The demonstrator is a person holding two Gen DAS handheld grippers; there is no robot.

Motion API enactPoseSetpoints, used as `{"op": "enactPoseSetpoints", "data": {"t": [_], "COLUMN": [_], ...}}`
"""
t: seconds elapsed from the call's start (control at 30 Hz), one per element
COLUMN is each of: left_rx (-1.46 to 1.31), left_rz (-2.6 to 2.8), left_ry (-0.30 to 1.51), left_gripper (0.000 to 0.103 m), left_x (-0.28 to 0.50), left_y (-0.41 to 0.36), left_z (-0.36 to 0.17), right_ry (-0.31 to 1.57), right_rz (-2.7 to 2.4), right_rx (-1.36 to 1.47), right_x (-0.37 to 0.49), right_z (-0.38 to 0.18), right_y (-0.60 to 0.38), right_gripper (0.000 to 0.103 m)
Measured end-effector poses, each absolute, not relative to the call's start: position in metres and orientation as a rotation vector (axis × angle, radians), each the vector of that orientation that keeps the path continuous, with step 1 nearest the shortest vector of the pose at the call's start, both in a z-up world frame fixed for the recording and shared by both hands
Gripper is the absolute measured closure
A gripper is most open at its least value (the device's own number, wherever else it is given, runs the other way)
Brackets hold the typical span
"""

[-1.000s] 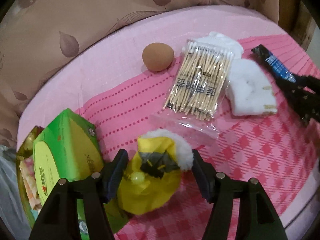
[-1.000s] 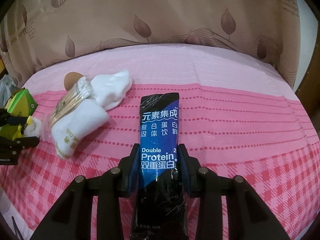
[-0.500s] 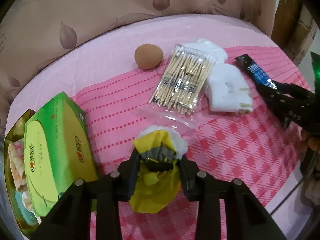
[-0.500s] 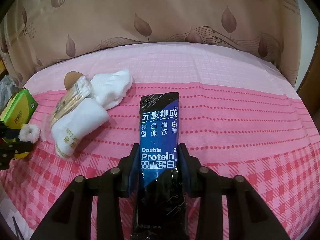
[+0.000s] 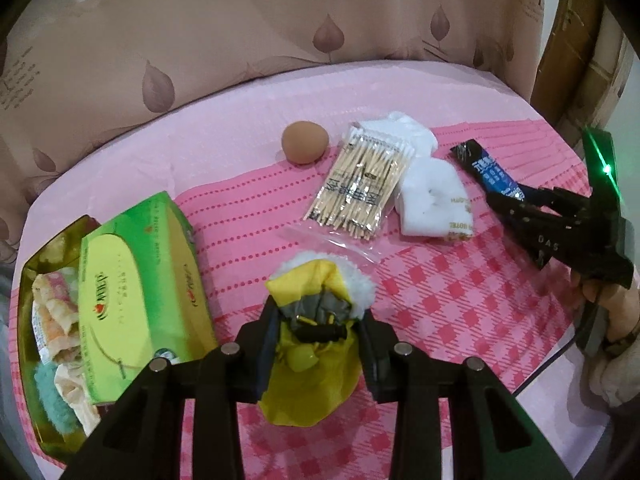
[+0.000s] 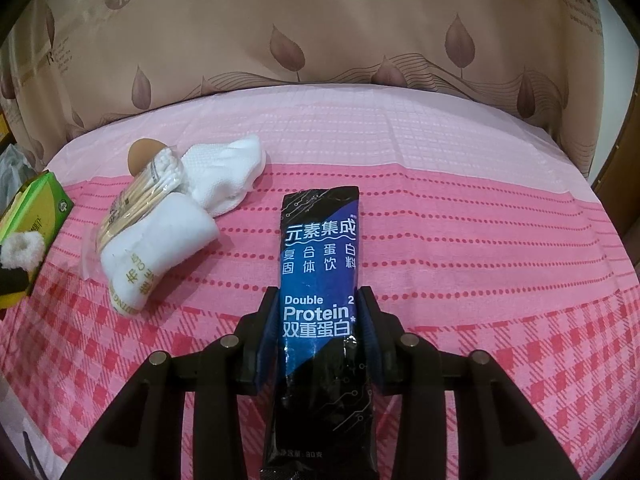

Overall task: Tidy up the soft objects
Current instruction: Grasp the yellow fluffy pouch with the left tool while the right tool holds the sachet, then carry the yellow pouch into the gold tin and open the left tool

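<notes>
My left gripper [image 5: 319, 314] is shut on a yellow plush toy [image 5: 308, 392] with a white fluffy trim, and holds it a little above the pink checked cloth [image 5: 460, 300]. The same toy's white trim [image 6: 22, 250] shows at the left edge of the right wrist view. My right gripper [image 6: 318, 294] is shut on a long black and blue protein sachet [image 6: 320, 236], whose far end lies towards the cloth. Two white socks [image 5: 434, 200] lie between the grippers, one beside and one behind a clear pack of cotton swabs [image 5: 360, 184].
A brown egg [image 5: 305, 147] sits behind the swabs. A green tissue box [image 5: 136, 292] stands at the left next to a gold tin [image 5: 30, 280] that holds soft items. A person's hand [image 5: 612, 300] holds the right gripper. A brown leaf-print curtain hangs behind.
My left gripper closed on the yellow plush toy and has risen with it, away from the cloth. The right gripper and its sachet have not moved.
</notes>
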State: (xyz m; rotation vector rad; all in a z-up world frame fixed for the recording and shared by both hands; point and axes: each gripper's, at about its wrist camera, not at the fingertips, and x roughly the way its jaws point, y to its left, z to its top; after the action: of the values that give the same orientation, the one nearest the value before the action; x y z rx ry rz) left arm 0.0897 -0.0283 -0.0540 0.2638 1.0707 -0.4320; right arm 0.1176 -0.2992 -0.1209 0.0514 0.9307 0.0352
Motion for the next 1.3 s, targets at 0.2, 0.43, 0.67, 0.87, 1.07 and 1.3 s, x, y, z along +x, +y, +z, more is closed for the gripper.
{"op": "enactPoseSetpoints", "data": {"t": [0.2,0.43,0.67,0.87,1.07,1.3], "left_rx": [0.248,0.225,0.202,0.194,0.177,0.155], "left_rz": [-0.394,-0.319,-0.231,-0.147,-0.065,0.031], "left_ry": [1.036,0.996,0.978,0.976,0.987,1.010], "left_gripper": [0.067,0.067,0.067,0.067,0.067,0.067], "left_x": [0.085,0.085,0.085,0.086,0.088,0.092], "left_y": [-0.009,0.025,0.065,0.098,0.134,0.177], "left_z": [-0.034,-0.012,0.003,0.007,0.004,-0.005], "right_ry": [0.931,0.932,0.932,0.933,0.933,0.933], "right_rz": [0.035,0.034,0.036,0.035,0.034,0.033], "right_rx": [0.048,0.047,0.046,0.046,0.046,0.046], "right_x": [0.117,0.118,0.118,0.118,0.118,0.118], "right_z": [-0.121,-0.121,-0.121,-0.121,-0.121,-0.121], "right_y": [-0.299,-0.299,-0.299,-0.299,-0.298,-0.298], "right_gripper": [0.067,0.067,0.066,0.066,0.065,0.065]}}
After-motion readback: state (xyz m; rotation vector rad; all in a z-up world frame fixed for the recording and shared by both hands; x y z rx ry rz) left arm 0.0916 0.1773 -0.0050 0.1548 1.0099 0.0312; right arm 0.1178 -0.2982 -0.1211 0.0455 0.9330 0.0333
